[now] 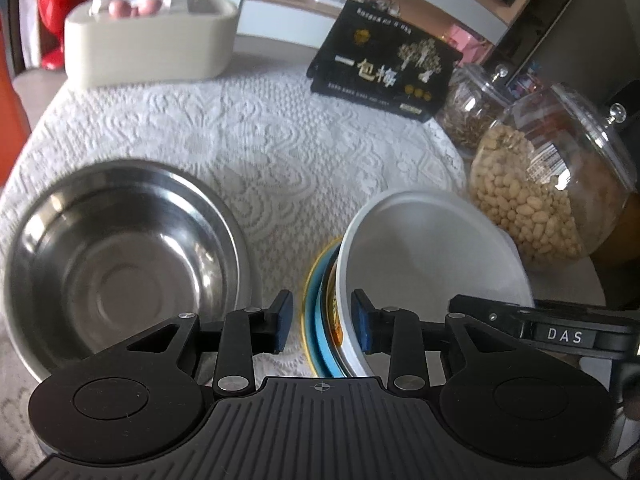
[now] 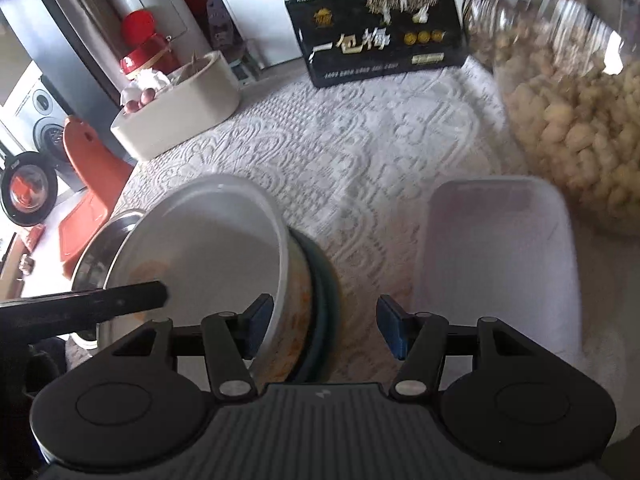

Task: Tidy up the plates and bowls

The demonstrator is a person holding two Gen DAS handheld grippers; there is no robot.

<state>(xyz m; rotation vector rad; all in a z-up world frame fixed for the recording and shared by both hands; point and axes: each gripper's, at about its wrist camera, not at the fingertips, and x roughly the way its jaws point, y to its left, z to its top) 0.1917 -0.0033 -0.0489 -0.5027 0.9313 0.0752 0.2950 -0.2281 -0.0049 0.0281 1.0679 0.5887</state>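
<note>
A white bowl with an orange pattern (image 1: 432, 256) sits tilted on a blue plate with a yellow rim (image 1: 316, 320) on the lace tablecloth. My left gripper (image 1: 322, 322) is open, its fingers straddling the bowl's wall and the plate's edge. The same bowl (image 2: 208, 252) and dark-looking plate (image 2: 326, 300) show in the right wrist view. My right gripper (image 2: 324, 326) is open, straddling the bowl's wall and the plate. A steel bowl (image 1: 120, 256) lies at the left. A white rectangular dish (image 2: 500, 252) lies at the right.
A glass jar of peanuts (image 1: 552, 184) and a second jar (image 1: 468, 112) stand at the right. A black box (image 1: 384, 64) and a beige oval container (image 1: 152, 40) stand at the back. The table edge curves at the left, with an orange chair (image 2: 92, 168) beyond.
</note>
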